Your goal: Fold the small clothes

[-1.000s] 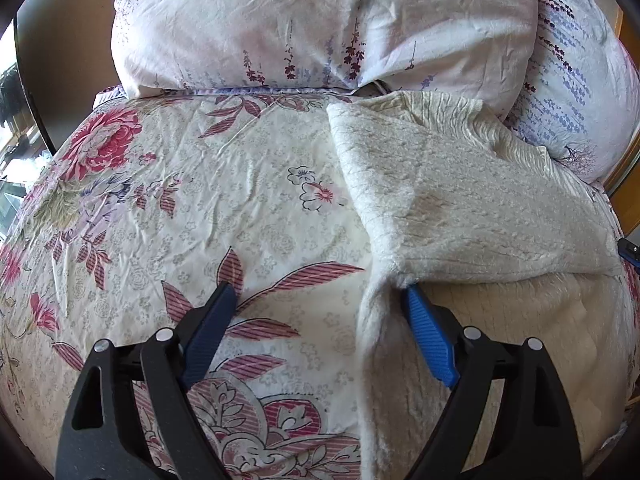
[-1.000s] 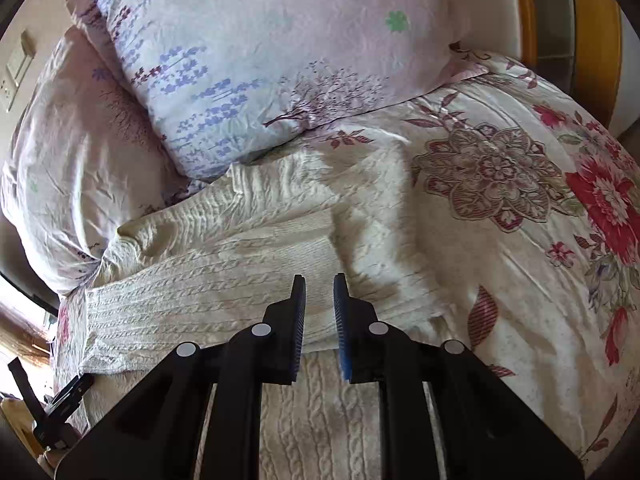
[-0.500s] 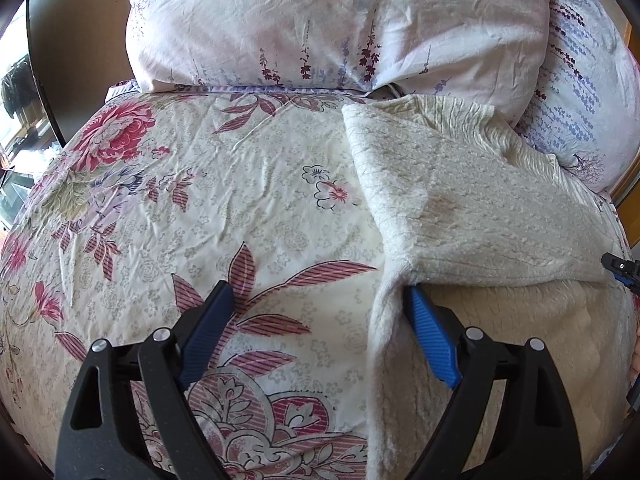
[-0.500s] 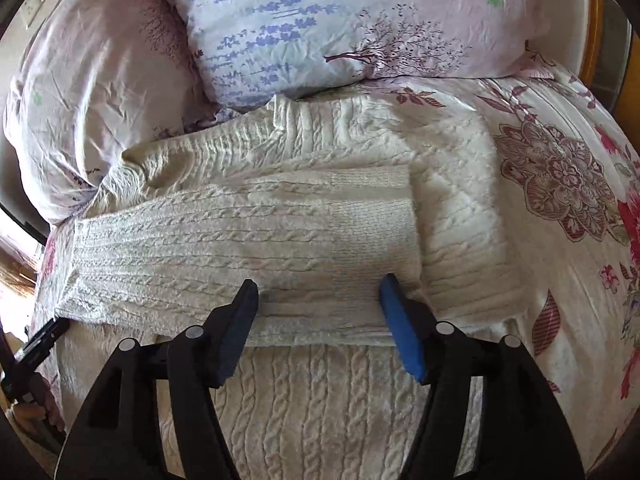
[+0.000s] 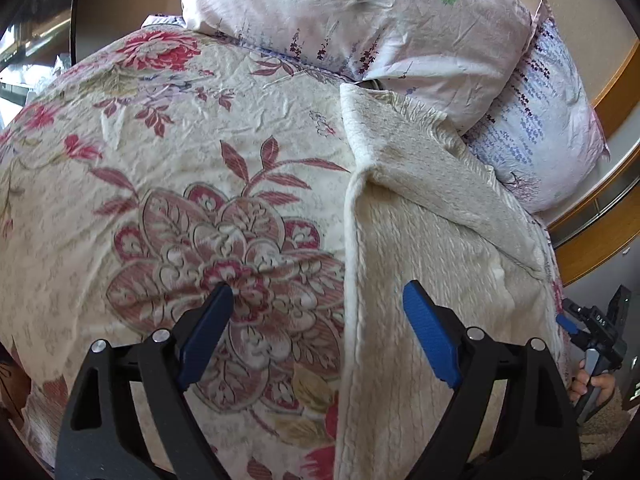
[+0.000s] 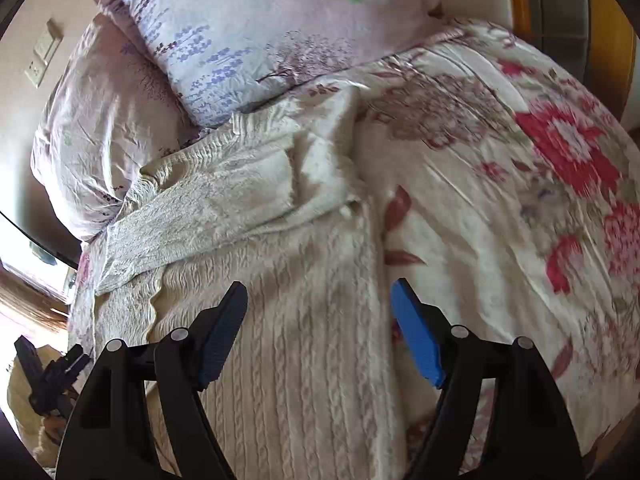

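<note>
The left gripper [image 5: 316,312] gapes empty above the cream cable-knit sweater's [image 5: 432,248] edge; the right gripper [image 6: 318,312], jaws spread, hovers over its body.

One sweater [image 6: 288,320], two pillows [image 6: 248,32], two claws [image 5: 316,320].

Floral bedspread [image 5: 180,152], two pillows [image 6: 256,32]

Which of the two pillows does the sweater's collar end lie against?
The blue-sprigged pillow, lying on top in the right wrist view. The cream sweater runs up to its lower edge; the plainer pink pillow sits beside and partly under it.
</note>
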A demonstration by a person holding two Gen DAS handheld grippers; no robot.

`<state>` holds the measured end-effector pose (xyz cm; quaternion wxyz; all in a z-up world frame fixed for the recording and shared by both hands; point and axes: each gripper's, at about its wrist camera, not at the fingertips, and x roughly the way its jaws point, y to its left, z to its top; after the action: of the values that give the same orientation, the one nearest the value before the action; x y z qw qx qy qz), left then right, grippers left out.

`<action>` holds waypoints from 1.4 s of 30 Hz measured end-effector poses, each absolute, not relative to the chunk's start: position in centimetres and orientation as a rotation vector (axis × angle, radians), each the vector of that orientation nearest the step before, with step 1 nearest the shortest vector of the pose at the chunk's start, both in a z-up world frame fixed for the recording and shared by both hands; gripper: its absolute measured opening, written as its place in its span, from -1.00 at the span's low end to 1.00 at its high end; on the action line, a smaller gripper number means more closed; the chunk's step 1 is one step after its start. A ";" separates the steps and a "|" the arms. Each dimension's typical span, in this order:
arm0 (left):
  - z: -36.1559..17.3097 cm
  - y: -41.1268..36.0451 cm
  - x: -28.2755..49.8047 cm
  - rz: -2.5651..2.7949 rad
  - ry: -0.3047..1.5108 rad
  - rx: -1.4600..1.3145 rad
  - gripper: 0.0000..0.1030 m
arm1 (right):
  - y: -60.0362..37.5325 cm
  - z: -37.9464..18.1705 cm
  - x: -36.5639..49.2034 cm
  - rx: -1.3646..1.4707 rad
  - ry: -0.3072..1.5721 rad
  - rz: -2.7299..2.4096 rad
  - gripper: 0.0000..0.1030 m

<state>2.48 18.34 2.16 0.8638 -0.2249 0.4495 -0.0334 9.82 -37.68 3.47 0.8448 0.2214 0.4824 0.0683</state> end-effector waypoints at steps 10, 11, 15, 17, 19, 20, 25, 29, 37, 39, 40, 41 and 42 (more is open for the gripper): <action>1.5 17.0 -1.2 -0.154 0.961 -0.567 0.39 | -41.7 0.4 5.3 0.748 1.092 0.254 0.26; 1.3 16.8 -1.5 -0.175 0.965 -0.588 0.28 | -41.7 0.2 5.1 0.772 1.103 0.279 0.17; 0.8 15.9 -2.6 -0.242 0.980 -0.653 0.12 | -41.5 -1.0 3.9 0.905 1.154 0.403 0.00; 0.5 15.5 -3.2 -0.273 0.993 -0.688 0.03 | -41.2 -1.4 3.1 0.942 1.175 0.450 -0.09; 0.1 15.4 -3.8 -0.292 0.999 -0.732 0.01 | -40.7 -1.8 2.5 0.968 1.202 0.496 -0.15; 0.0 15.3 -4.1 -0.300 1.002 -0.749 -0.04 | -40.4 -2.0 2.1 0.970 1.215 0.516 -0.18; -0.7 15.5 -5.4 -0.321 1.007 -0.836 -0.14 | -38.8 -2.4 0.8 0.968 1.283 0.602 -0.30; -1.0 15.2 -6.0 -0.339 1.026 -0.856 -0.21 | -38.4 -2.7 -0.4 0.989 1.301 0.631 -0.34; -1.2 14.1 -6.1 -0.356 1.090 -0.839 -0.55 | -38.7 -3.3 -1.1 1.003 1.298 0.620 -0.63; -1.4 14.2 -6.1 -0.349 1.101 -0.844 -0.73 | -38.6 -3.3 -1.1 0.997 1.295 0.616 -0.68; -1.5 14.2 -6.1 -0.347 1.103 -0.845 -0.79 | -38.5 -3.3 -1.1 0.988 1.296 0.612 -0.74; -1.4 14.2 -6.1 -0.348 1.099 -0.845 -0.81 | -38.5 -3.2 -1.0 0.976 1.296 0.609 -0.78; -1.2 14.2 -6.1 -0.353 1.094 -0.840 -0.83 | -38.4 -3.1 -0.8 0.962 1.294 0.607 -0.79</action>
<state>-6.13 14.17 -1.23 0.7571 -0.3856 0.5020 -0.1618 -0.83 -38.37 -3.12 0.6515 0.4238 0.5697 0.2671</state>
